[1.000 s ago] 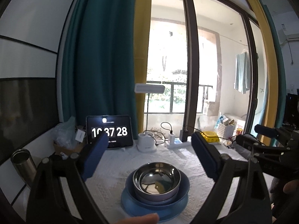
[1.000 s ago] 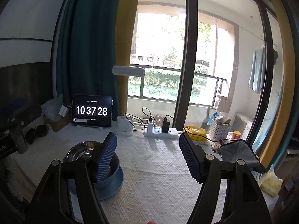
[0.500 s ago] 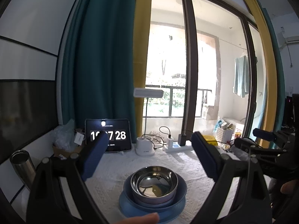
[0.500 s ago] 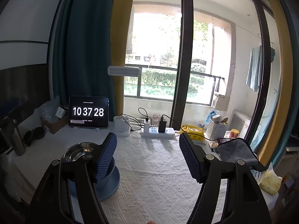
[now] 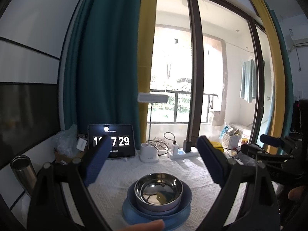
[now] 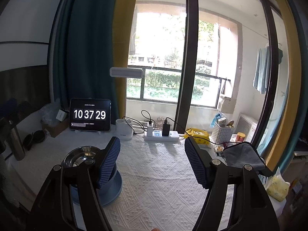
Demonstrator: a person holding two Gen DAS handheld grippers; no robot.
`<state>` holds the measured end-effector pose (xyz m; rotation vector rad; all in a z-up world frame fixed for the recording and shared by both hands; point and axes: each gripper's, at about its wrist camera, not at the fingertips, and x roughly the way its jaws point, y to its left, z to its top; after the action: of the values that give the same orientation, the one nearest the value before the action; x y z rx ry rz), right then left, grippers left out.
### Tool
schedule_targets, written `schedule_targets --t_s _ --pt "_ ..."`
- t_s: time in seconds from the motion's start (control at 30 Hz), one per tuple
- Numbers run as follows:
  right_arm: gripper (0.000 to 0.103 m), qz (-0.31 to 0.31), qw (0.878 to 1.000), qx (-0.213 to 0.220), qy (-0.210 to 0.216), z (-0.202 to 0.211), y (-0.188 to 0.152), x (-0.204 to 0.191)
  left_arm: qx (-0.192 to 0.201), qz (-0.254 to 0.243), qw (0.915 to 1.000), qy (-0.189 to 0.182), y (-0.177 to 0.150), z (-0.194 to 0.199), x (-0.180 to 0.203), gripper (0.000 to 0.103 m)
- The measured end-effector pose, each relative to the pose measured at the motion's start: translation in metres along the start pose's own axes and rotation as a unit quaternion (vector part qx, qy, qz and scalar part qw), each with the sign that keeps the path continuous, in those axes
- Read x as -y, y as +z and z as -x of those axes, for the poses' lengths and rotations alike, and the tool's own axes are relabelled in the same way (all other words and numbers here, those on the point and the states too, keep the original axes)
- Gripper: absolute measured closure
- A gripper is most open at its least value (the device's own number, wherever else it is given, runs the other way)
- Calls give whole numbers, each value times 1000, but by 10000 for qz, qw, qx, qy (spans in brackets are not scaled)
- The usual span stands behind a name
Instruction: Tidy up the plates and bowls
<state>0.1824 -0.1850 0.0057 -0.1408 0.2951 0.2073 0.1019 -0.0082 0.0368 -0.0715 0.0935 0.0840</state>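
White quilted cloth covers your surface (image 6: 157,173). Left tongs (image 5: 154,163) stay wide and have drawn back above the nested steel bowls (image 5: 158,190) in the blue bowl and plate (image 5: 132,213); stacking looks finished. Right tongs (image 6: 152,159) hang wide, empty. Tablet clock (image 6: 90,115) now reads 10 37 29.

Stack of 3 on white textured tablecloth (image 5: 194,170), all upright, rims up, nested concentrically.

Bottom: flat blue plate (image 5: 132,216), matte, rim showing round stack.

Middle: blue bowl (image 5: 185,198), wider than top piece, seated in plate.

Top: steel bowl (image 5: 158,189), polished, mirror-like interior reflecting window light, empty, seated inside blue bowl.

Right wrist view: same stack at left, steel bowl (image 6: 80,155) rim visible above blue bowl (image 6: 113,177), plate (image 6: 115,193) edge beneath; rest hidden.
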Motion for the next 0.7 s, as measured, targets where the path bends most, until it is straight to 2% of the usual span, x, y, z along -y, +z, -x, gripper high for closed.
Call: schedule_targets --t_s 0.7 --pt "30 -25 10000 -19 -32 0 3 6 81 27 10000 -28 1 3 -1 12"
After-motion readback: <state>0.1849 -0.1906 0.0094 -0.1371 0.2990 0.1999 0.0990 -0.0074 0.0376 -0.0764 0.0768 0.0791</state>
